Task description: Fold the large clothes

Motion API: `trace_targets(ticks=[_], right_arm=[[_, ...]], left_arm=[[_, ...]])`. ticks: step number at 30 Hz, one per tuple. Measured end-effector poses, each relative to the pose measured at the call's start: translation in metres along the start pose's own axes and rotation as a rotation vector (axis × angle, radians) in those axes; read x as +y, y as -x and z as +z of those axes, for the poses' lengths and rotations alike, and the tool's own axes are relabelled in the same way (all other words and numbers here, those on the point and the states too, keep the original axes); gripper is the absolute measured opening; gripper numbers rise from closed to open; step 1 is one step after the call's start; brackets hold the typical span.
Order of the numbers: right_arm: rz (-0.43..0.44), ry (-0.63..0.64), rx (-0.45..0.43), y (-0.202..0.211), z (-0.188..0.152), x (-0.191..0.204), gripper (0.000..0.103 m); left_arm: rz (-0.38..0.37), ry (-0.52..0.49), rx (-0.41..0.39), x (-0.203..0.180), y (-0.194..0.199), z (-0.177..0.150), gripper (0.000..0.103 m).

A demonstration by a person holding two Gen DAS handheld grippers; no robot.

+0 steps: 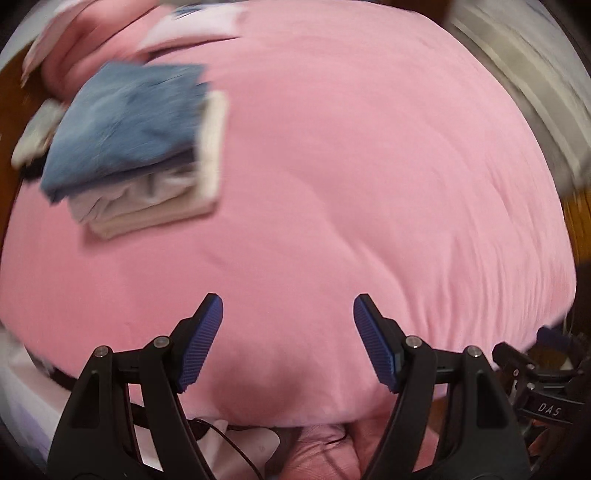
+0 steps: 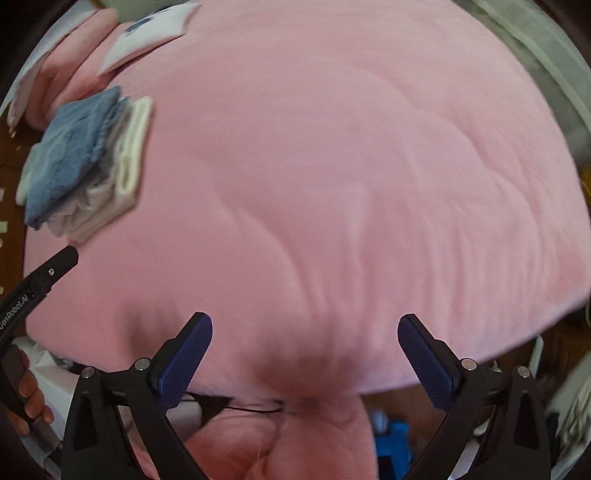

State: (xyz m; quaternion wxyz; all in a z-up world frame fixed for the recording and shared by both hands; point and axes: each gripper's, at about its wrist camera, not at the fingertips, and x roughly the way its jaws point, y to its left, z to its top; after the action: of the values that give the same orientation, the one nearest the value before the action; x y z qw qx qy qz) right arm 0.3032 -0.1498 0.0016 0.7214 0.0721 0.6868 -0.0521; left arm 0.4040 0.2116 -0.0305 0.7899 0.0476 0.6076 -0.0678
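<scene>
A large pink cloth [image 1: 351, 177] lies spread flat and fills most of both views [image 2: 351, 166]. Part of it bunches over the near edge below the grippers [image 2: 258, 435]. My left gripper [image 1: 288, 339] is open and empty above the cloth's near edge. My right gripper [image 2: 304, 354] is open and empty, also above the near edge. The left gripper's body shows at the left of the right wrist view [image 2: 40, 280]. The right gripper's body shows at the lower right of the left wrist view [image 1: 546, 387].
A stack of folded clothes, blue on top of grey and cream [image 1: 133, 147], sits on the cloth at the far left [image 2: 85, 162]. Pink and white folded items [image 1: 184, 29] lie behind it. A grey-white fabric [image 1: 517, 81] lies at the far right. White items and a cable [image 1: 236, 439] lie below.
</scene>
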Motion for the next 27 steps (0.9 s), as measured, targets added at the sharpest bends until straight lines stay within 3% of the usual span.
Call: trace_targets(ticks=[6, 10, 16, 19, 22, 27], right_arm=[[-0.019, -0.051, -0.016, 0.007, -0.049, -0.058, 0.102], [-0.007, -0.05, -0.032, 0.007, -0.066, -0.098, 0.102], [0.023, 0.088, -0.068, 0.024, -0.081, -0.177, 0.102], [0.012, 0.143, -0.073, 0.031, -0.085, -0.225, 0.102], [0.016, 0.158, -0.096, 0.043, -0.089, -0.269, 0.102], [0.022, 0.097, -0.103, 0.06, -0.098, -0.324, 0.103]], left_arm=[[-0.067, -0.032, 0.009, -0.072, 0.033, -0.032, 0.071], [-0.036, -0.021, 0.015, -0.117, 0.047, -0.051, 0.071], [-0.039, 0.147, 0.044, -0.182, 0.059, -0.076, 0.074], [-0.073, 0.198, 0.088, -0.234, 0.058, -0.087, 0.074], [-0.078, 0.125, 0.067, -0.288, 0.07, -0.091, 0.074], [-0.05, 0.046, -0.029, -0.342, 0.107, -0.092, 0.075]])
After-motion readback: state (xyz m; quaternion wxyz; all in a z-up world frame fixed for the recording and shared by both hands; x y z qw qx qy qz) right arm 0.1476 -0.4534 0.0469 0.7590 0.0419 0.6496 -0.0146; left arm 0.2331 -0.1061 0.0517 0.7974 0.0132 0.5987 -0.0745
